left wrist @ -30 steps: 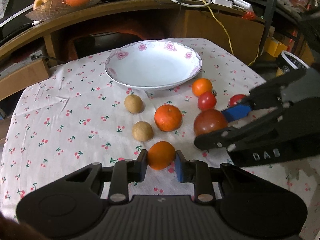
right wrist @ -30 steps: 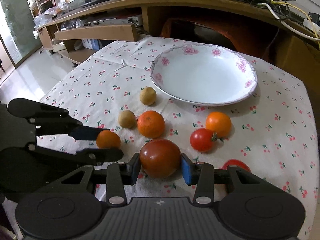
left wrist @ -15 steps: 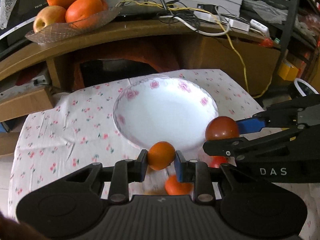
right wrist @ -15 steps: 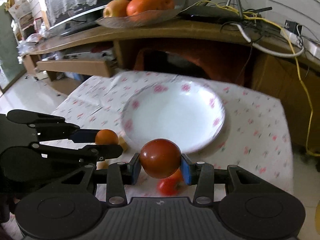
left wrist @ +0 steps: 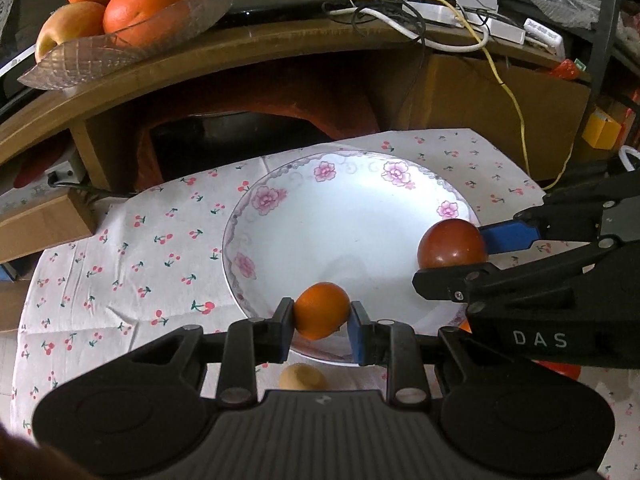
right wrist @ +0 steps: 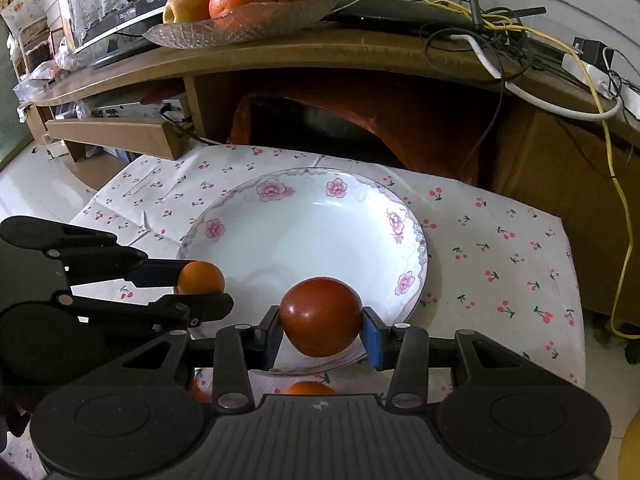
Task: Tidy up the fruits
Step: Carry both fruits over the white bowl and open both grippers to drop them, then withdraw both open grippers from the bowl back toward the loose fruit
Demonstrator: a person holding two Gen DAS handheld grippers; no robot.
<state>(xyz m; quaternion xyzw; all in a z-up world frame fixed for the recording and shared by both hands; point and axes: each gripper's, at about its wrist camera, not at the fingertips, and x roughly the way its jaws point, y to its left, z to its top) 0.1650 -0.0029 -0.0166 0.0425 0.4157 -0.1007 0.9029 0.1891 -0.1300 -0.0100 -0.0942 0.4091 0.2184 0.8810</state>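
Note:
My left gripper (left wrist: 321, 322) is shut on a small orange (left wrist: 322, 310) and holds it over the near rim of the white flowered plate (left wrist: 280, 204). My right gripper (right wrist: 320, 334) is shut on a large dark red tomato (right wrist: 320, 316) and holds it over the plate's (right wrist: 304, 184) near right rim. In the left wrist view the tomato (left wrist: 452, 244) and right gripper show at the right; in the right wrist view the orange (right wrist: 201, 277) and left gripper show at the left. The plate holds nothing.
A brown round fruit (left wrist: 302, 377) and an orange (right wrist: 308, 388) lie on the cherry-print cloth (left wrist: 120, 248) below the grippers. A wooden shelf (left wrist: 240, 52) overhangs behind the plate, carrying a glass fruit dish (left wrist: 120, 40) and cables (right wrist: 520, 48).
Both grippers have carried their fruit forward and up from the cloth, now hovering over the plate's near rim. The remaining fruits have dropped out of view below.

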